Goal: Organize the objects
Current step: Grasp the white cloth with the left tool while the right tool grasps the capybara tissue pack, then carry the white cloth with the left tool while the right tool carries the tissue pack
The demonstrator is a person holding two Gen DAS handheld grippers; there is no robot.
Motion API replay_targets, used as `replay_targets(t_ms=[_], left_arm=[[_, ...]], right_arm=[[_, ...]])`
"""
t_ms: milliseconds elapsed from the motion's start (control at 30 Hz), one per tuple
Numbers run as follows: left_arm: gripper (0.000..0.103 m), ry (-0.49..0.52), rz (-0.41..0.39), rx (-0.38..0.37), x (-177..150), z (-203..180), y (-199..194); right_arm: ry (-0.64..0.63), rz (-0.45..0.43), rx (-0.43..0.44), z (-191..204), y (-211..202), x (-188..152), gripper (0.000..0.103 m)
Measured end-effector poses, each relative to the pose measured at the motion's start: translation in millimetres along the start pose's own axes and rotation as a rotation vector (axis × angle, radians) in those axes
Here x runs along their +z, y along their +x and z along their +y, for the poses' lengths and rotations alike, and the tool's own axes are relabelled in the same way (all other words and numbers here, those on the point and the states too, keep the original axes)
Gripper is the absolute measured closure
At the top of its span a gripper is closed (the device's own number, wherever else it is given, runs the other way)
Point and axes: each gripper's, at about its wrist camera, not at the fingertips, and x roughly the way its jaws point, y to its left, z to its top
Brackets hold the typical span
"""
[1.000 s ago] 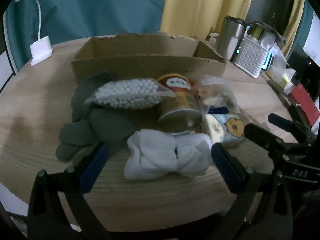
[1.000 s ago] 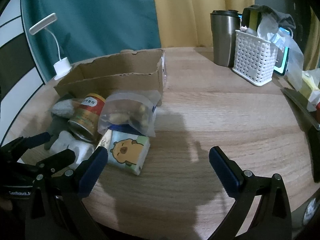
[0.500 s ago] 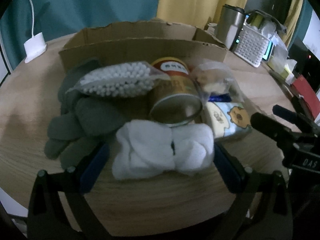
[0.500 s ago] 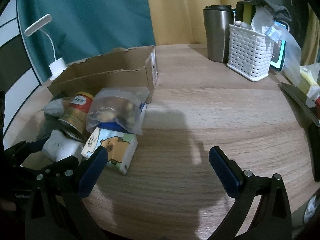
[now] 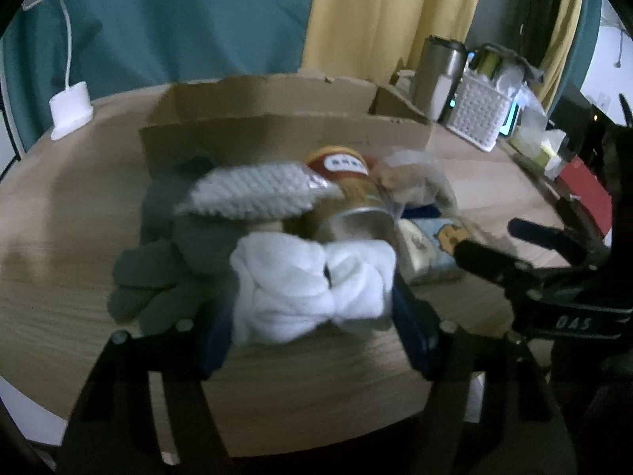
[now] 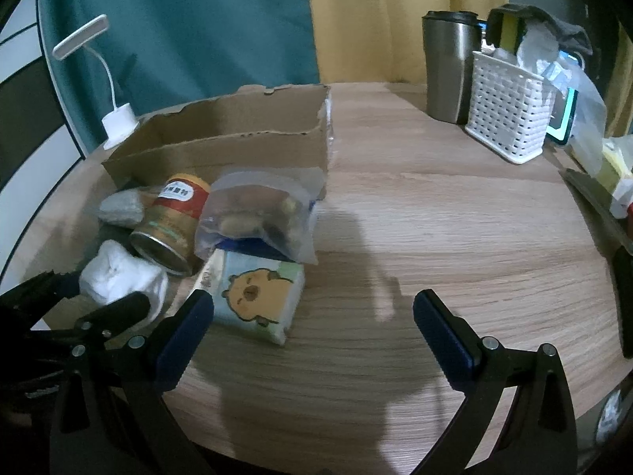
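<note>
Box (image 6: 221, 146) stands open toward the far left edge of the table (image 6: 455, 237), and no item shows inside it from either view; its floor is mostly hidden by the near wall. Judged from that, the sorting has barely begun: every loose item sits in a heap on the table just in front of the box. Heap holds a can (image 6: 174, 217) lying on its side, a clear bag of snacks (image 6: 257, 213) leaning over a tissue pack (image 6: 257, 297), a bag of cotton swabs (image 5: 249, 194), grey gloves (image 5: 158, 269), and a rolled white cloth (image 5: 312, 289) at the near edge of the heap. Left gripper (image 5: 312, 328) straddles the cloth: one blue pad (image 5: 215, 340) at its left flank, the other at its right, jaws closing with the cloth between them. Pads look to be at or just against the fabric; the left view is blurred, so firm pinch is not certain, and the cloth rests on the table, not lifted. Right gripper (image 6: 312, 328) hangs spread wide over bare wood toward the near edge, nothing between its pads; the tissue pack lies just beside its left pad (image 6: 186, 328), apart from it. Tumbler (image 6: 447, 67) and white basket (image 6: 510, 118) stand at the far right edge, lamp (image 6: 118, 122) past the box at the far left, none of them near the heap. Left to do, by this reading: cloth first, then the remaining five items into the box.
</note>
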Motion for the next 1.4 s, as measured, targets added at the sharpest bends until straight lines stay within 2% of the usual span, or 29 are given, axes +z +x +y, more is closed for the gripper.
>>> replay_targets(t_ms=[333, 667, 700, 800, 833, 1267, 1400], left_arm=[[0.032, -0.021, -0.042, 0.03, -0.8, 21.2, -20.0], [0.032, -0.033, -0.041, 0.045, -1.0, 30.7, -20.9], [0.032, -0.033, -0.041, 0.044, -1.1, 30.7, -20.9], [0.032, -0.032, -0.037, 0.044, -1.5, 30.7, -20.4], [0.032, -0.032, -0.037, 0.045, -1.3, 31.0, -20.5], [0.032, -0.026, -0.056, 0.048, 1.6, 29.9, -28.2], [0.032, -0.037, -0.073, 0.027, 4.8, 30.1, -35.2]], right_arm=[[-0.054, 0.022, 0.013, 31.8, 11.8, 3.8, 0.0], [-0.095, 0.059, 0.001, 43.0, 28.7, 2.9, 0.001], [-0.097, 0.059, 0.0, 43.4, 28.4, 2.3, 0.002], [-0.103, 0.072, -0.006, 43.1, 31.3, 1.8, 0.025], [-0.101, 0.077, -0.003, 42.9, 33.2, 2.7, 0.027], [-0.109, 0.04, 0.004, 45.0, 22.5, 5.6, 0.028], [-0.117, 0.011, 0.004, 46.5, 12.4, 8.3, 0.028]])
